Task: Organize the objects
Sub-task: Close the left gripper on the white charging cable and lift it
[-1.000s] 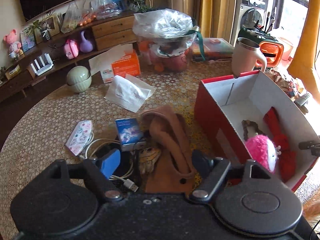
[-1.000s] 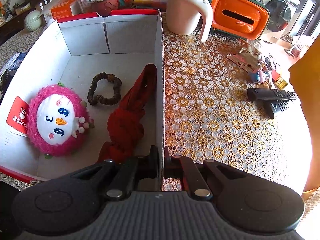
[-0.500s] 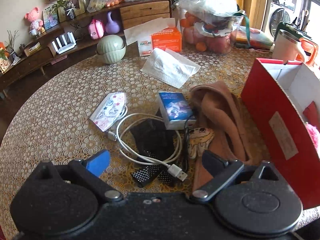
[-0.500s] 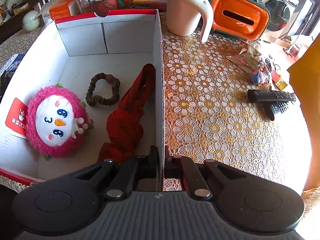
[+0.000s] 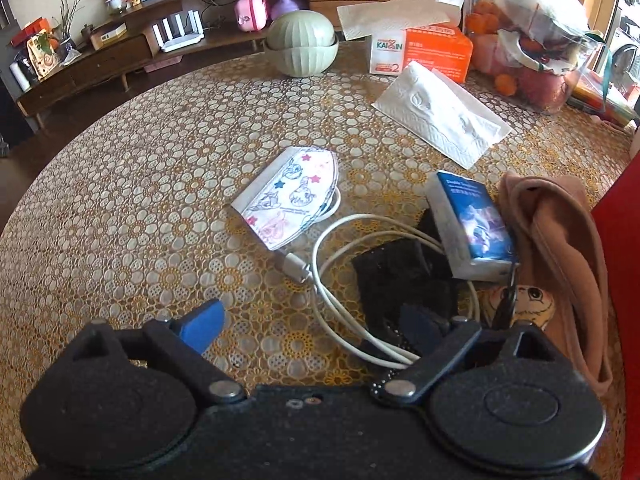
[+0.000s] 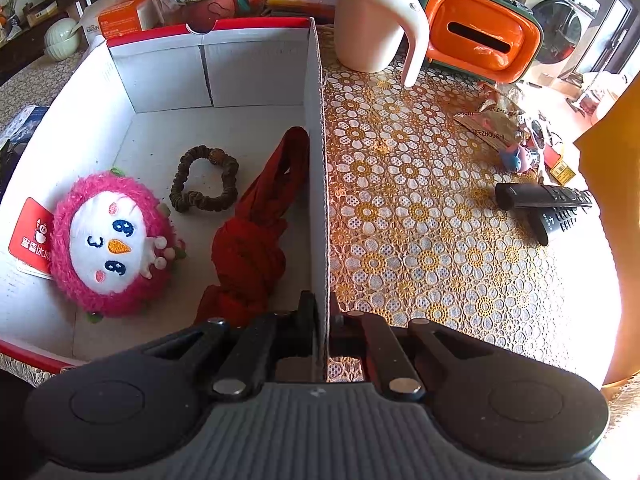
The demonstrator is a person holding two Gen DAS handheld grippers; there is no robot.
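Two hand-held grippers: left [image 5: 312,326] open; right [image 6: 322,312] clamps box wall [image 6: 316,168]; tissue box [image 5: 420,52] reads "KAIXIN".

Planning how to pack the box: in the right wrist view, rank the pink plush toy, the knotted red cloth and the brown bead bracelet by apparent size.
1. pink plush toy and knotted red cloth: too alike to rank; the cloth is longer, the toy rounder.
2. brown bead bracelet: clearly smallest, though farther from the camera.

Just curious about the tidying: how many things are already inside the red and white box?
3: a pink plush toy at left, a brown bead bracelet mid-floor, red cloth against the right wall. Near corners are hidden.
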